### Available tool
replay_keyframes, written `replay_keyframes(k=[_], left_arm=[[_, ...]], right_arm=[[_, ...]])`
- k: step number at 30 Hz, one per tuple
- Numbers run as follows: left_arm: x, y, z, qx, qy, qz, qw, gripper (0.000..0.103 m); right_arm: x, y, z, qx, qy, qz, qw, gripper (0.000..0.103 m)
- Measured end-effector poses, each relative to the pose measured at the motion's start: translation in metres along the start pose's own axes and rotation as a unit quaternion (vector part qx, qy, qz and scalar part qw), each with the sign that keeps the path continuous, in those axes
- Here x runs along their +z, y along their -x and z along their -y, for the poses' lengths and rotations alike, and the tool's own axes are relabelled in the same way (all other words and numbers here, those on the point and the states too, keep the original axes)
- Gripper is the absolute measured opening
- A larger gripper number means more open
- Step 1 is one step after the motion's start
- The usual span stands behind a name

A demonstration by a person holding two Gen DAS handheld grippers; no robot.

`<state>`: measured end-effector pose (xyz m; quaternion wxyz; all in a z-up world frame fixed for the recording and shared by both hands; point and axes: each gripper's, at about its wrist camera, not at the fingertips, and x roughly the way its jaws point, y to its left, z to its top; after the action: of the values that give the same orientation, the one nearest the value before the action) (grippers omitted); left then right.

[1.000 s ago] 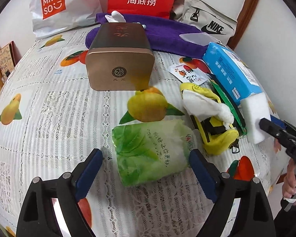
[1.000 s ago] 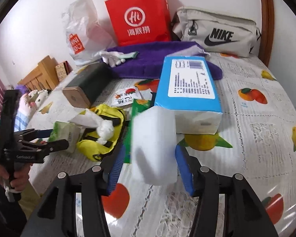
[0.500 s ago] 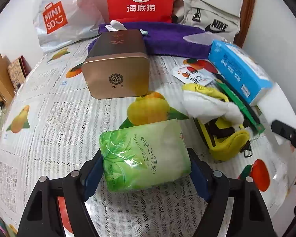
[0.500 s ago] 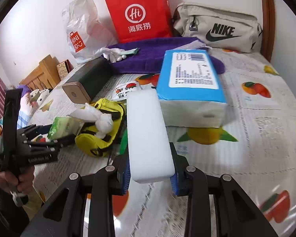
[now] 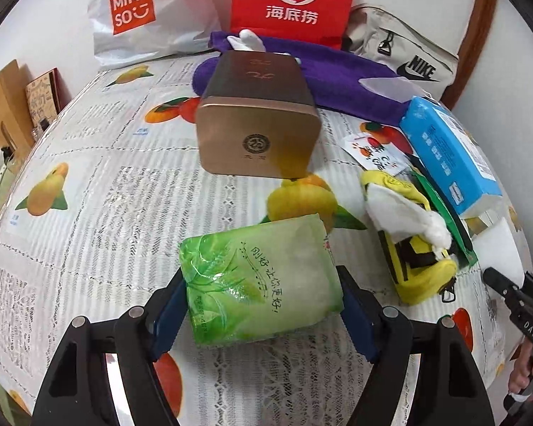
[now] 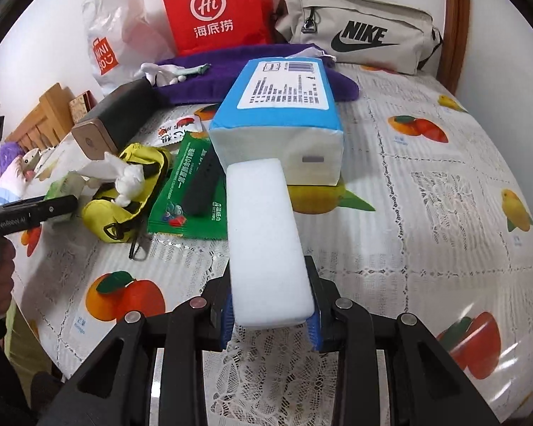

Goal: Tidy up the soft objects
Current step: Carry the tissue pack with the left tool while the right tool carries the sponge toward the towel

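- The left gripper pinches the green tissue pack across its width, one blue pad against each side. The pack's printed face points up and its long axis runs away from the claw toward the far side of the table. It seems to sit just above the cloth, though lift is hard to judge here.
- The right gripper is pressed onto the near end of the white foam block. The block's long axis points straight ahead along the fingers, and its far end reaches toward the blue tissue pack, close to that pack's white end face.
- Key relation: the blue tissue pack lies directly beyond the foam block and well right of the green pack, so the right hand is the nearer one to it. The left hand's load sits near and left of the yellow pouch and in front of the bronze tin.
- Both grippers point forward and slightly down over the table, level, with no visible roll. The left tool shows at the left edge of the right wrist view, the two well apart.
- Judgement: if the soft things are to be gathered, the purple cloth at the far side looks a likely spot. The foam has a straight path past the blue pack's left side; the green pack must clear the tin.
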<state>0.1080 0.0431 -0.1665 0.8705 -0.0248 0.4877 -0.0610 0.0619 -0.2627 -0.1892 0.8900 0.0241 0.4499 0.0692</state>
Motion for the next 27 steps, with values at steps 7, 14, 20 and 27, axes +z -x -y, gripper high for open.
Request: replay_keyframes(k=[7,14,20,27], left_arm=[[0.005,-0.006,-0.003,0.007,0.002,-0.005,1.0000,0.076],[0.019,0.004,-0.005,-0.005,0.010,0.001,0.9999,0.076],[0.038,0.023,-0.005,-0.009,0.017,0.017,0.9997,0.076],[0.065,0.043,-0.005,-0.013,0.023,0.042,0.9987,0.076]], right_arm=[[0.003,0.001,0.001,0.014,-0.004,-0.003,1.000,0.031],[0.020,0.022,-0.006,0.021,0.013,0.018,1.000,0.030],[0.046,0.045,-0.009,0.046,0.021,0.047,0.998,0.031],[0.085,0.052,-0.014,0.052,0.040,0.071,0.995,0.031]])
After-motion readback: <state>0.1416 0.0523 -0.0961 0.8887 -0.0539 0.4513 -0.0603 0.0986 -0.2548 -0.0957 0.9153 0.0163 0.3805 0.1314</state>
